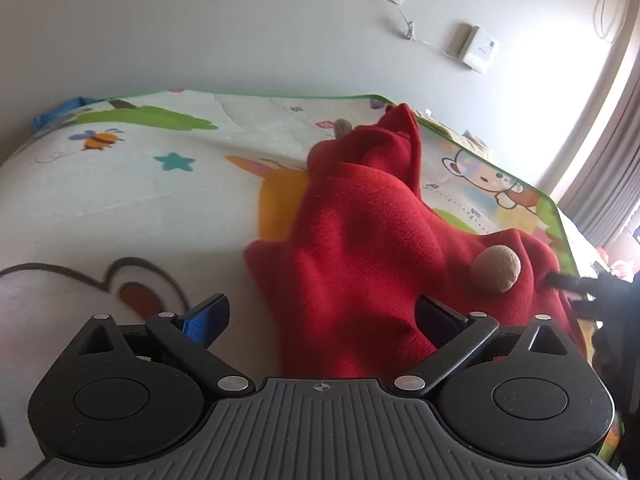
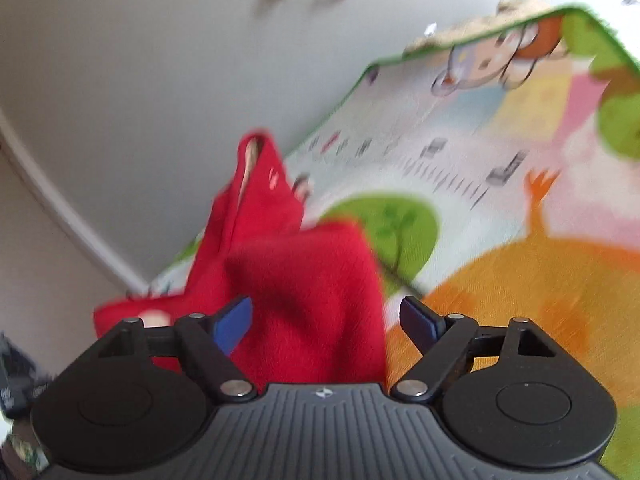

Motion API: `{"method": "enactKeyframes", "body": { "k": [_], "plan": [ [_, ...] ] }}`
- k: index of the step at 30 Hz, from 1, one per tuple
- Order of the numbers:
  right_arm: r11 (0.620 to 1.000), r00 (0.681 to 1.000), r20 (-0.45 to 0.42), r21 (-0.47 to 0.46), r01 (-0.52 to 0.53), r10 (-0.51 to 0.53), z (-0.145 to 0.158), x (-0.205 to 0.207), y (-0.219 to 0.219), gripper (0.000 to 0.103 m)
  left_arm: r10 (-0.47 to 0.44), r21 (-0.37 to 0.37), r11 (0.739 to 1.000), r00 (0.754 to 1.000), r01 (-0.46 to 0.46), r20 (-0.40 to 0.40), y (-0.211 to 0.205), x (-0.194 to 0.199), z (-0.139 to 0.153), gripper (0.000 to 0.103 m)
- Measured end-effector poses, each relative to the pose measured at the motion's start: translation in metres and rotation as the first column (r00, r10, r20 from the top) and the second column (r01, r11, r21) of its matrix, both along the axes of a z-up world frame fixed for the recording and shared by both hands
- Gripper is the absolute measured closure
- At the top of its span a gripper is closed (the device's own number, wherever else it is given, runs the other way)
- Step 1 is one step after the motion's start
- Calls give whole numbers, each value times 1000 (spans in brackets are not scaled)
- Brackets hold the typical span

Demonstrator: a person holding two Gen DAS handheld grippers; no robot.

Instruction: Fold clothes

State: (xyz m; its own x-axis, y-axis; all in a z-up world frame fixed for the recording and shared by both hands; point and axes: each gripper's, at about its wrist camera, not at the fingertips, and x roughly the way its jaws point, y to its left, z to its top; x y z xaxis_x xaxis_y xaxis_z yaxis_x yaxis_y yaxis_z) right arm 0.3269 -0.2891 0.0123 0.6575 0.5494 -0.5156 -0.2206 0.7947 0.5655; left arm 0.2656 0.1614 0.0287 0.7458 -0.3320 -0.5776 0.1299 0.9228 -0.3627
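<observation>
Blue pads tip the black fingers of our left tool [image 1: 322,318], which stand wide apart; red fleece lies between them, but neither pad presses it. Our right tool [image 2: 326,320] also stands apart, its left pad against the cloth, the right pad clear over the mat. No earlier look is given, so we say only that neither tool clamps anything.

The red garment [image 1: 360,232] is soft, napped fleece, bunched in loose folds. Its long axis runs from the tools away toward the white wall [image 1: 200,20], ending in a raised peak near the mat's far edge. A round tan pompom [image 1: 496,270] sits on its right part.

It lies on a padded cartoon mat [image 1: 120,184] with a green border.

The left view alone shows the pompom sharply, plus wall boxes [image 1: 478,48] and a curtain [image 1: 608,176]. The right view is blurred; it shows the mat's orange patch [image 2: 520,280] and a green tree.
</observation>
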Motion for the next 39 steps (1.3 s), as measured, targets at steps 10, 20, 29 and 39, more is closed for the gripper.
{"method": "enactKeyframes", "body": {
  "k": [10,20,29,39],
  "plan": [
    [918,984,178,-385,92,-24,23,-13,27,30,58,346,933,992,-93,109,-24,0,17,60],
    [937,960,279,-329,119,-24,51,-25,12,27,-4,158,986,956,-45,292,-23,-27,79,38],
    [933,937,284,-345,-100,206,57,-45,68,27,-303,455,864,944,216,128,-93,50,51,9],
    [887,924,252,-433,-158,288,23,-65,85,22,-311,634,764,931,125,191,-99,23,39,86]
  ]
}}
